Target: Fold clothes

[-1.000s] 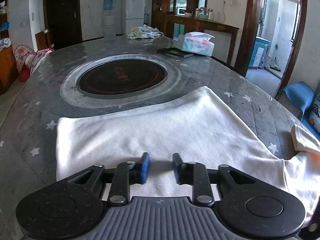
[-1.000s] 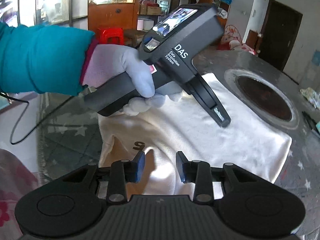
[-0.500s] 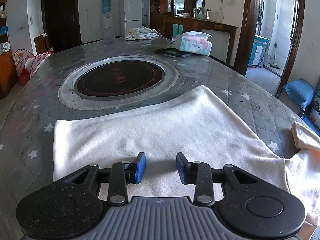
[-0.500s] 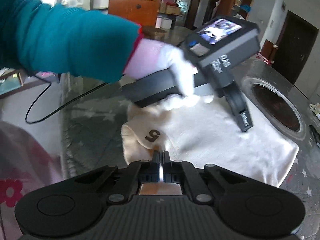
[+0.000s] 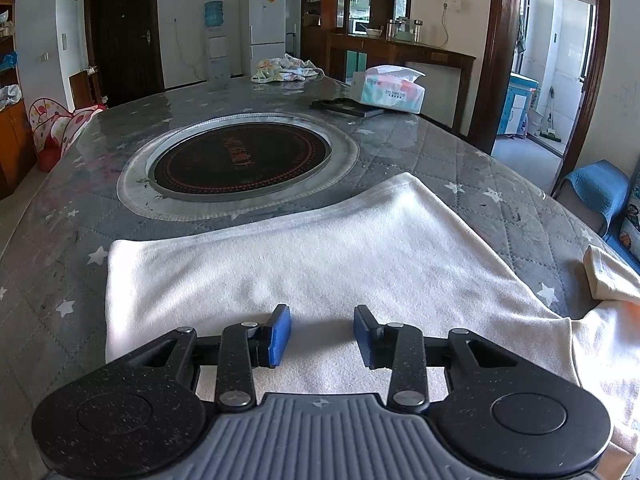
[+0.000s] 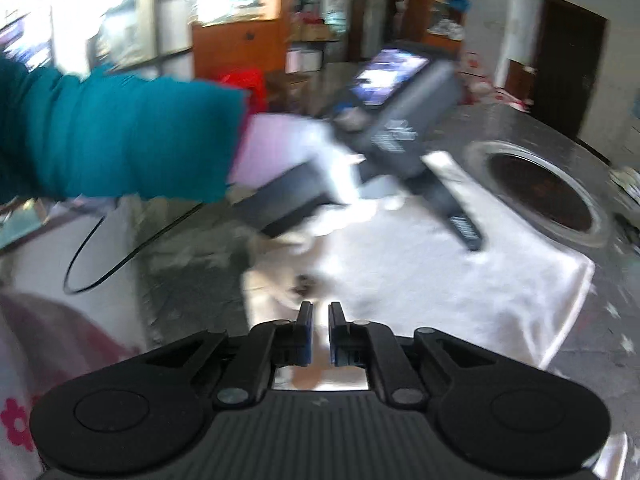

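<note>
white garment (image 5: pixel 320 264) lies flat beneath the spread left tongs (image 5: pixel 322 334).

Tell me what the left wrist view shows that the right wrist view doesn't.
Left wrist only: a tissue pack, a white fridge, and the open left gripper over the cloth. Right wrist only: a teal sleeve, the white-gloved hand holding the left gripper's handle, and the nearly closed right gripper. Both: the white garment and round black hob.
</note>
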`<state>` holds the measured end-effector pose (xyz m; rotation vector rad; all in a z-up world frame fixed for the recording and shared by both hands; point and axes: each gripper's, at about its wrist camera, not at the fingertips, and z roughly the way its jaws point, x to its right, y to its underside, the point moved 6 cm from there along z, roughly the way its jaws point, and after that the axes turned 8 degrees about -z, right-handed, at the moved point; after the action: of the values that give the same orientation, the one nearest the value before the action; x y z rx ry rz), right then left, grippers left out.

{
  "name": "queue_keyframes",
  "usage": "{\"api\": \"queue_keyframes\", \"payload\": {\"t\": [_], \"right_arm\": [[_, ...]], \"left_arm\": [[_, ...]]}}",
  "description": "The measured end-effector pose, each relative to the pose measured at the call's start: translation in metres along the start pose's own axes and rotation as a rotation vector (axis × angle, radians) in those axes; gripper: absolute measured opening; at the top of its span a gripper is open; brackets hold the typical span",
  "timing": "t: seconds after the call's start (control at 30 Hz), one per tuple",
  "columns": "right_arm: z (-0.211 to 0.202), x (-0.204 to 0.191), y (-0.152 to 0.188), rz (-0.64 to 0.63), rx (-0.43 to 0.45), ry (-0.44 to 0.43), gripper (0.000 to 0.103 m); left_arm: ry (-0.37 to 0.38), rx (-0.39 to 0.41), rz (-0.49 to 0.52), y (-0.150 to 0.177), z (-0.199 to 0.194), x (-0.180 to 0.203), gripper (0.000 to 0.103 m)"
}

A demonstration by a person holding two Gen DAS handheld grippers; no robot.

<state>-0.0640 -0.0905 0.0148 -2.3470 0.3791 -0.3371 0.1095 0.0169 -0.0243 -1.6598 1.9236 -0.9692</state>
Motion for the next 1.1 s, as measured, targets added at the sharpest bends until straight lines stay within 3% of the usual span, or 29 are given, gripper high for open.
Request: {"api": "queue_keyframes", "payload": {"t": [0.17, 0.3, 0.4, 0.5, 0.73, 1.0, 1.1], "right_arm": [[0.017, 0.015, 0.023, 0.079, -0.077, 0.039, 0.007], [0.011, 0.008, 0.027, 0.071, -0.072, 0.019, 0.009], [-0.001, 0.018, 0.026, 0.106, -0.045, 0.053, 0.018], [-0.011, 0.042, 0.036, 0.181, -0.043, 0.153, 0.023], [-0.042, 0.102, 0.078, 0.316, -0.077, 0.481, 0.032], [-0.05, 0.14, 0.117, 0.414, -0.137, 0.579, 0.031], [-0.057, 0.138, 0.124, 0.44, -0.124, 0.6, 0.015]], "left_arm": [[-0.002, 0.007, 0.001, 0.001, 0.0, 0.001, 0.041], [-0.003, 0.014, -0.003, 0.002, -0.001, 0.001, 0.044], [-0.006, 0.018, -0.01, 0.002, -0.002, 0.002, 0.046], [-0.01, 0.017, -0.033, 0.002, -0.006, 0.001, 0.047], [0.049, 0.037, -0.033, 0.005, -0.039, 0.016, 0.049], [0.164, 0.047, 0.047, 0.038, -0.082, 0.059, 0.055], [0.204, 0.045, 0.075, 0.053, -0.096, 0.076, 0.056]]}}
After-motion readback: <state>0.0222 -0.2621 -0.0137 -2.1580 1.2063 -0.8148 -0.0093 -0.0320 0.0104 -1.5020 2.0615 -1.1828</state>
